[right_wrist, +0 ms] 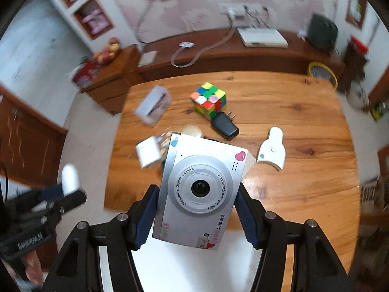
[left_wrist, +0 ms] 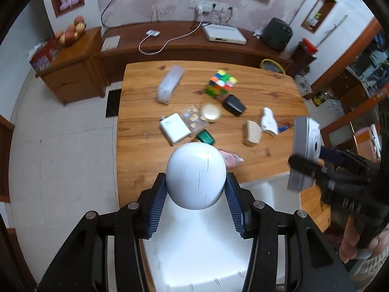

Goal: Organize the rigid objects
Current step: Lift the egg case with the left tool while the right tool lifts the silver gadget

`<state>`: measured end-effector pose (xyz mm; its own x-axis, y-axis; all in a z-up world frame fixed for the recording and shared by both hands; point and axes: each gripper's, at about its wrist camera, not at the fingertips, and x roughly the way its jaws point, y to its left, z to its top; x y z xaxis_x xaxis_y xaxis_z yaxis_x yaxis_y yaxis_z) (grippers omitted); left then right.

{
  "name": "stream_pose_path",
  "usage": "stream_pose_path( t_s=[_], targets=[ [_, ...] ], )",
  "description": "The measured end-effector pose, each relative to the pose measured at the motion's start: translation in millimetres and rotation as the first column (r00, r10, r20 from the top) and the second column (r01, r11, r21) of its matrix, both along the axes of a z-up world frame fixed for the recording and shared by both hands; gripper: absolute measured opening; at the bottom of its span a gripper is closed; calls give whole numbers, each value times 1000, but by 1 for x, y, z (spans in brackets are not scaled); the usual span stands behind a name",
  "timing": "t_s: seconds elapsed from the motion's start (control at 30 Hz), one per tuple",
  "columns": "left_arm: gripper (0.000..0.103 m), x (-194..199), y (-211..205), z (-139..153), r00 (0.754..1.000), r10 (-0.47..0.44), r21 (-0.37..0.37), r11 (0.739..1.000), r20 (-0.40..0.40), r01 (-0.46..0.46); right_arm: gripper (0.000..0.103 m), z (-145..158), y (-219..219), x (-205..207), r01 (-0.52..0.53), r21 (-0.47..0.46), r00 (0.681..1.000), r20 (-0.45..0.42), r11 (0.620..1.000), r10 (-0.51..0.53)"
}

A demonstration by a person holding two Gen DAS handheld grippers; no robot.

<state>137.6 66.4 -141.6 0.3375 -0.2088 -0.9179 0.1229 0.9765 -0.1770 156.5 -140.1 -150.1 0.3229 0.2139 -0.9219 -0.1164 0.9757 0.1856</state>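
White egg [left_wrist: 196,175] hides green case [left_wrist: 206,137]

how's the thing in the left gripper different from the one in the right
The white egg-shaped case in the left gripper is round, smooth and plain, with only a stepped seam. The silver camera in the right gripper is flat and boxy, with a lens, printed words and stickers. Both are rigid, clamped between blue pads and held up above the wooden table.
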Motion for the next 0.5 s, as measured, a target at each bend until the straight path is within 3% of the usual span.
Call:
stream_pose_path(
  t_s=[0.13,0.23,0.3,0.5],
  targets=[
    [51,-37,-11,4,999,-22,-3,1000,34,22,62,18,11,-48,-107,-29,993,37,994,108],
    [51,-58,-20,-12,999,-35,2,999,42,35,62,12,20,-80,-166,-78,984,47,983,170],
    [51,-68,-24,-29,999,-37,17,999,32,37,62,-3,22,-96,-197,-95,979,27,976,201],
    [51,-84,-26,-98,995,-27,64,997,-96,33,62,-64,15,-122,-213,-87,975,-86,973,206]
  ],
)
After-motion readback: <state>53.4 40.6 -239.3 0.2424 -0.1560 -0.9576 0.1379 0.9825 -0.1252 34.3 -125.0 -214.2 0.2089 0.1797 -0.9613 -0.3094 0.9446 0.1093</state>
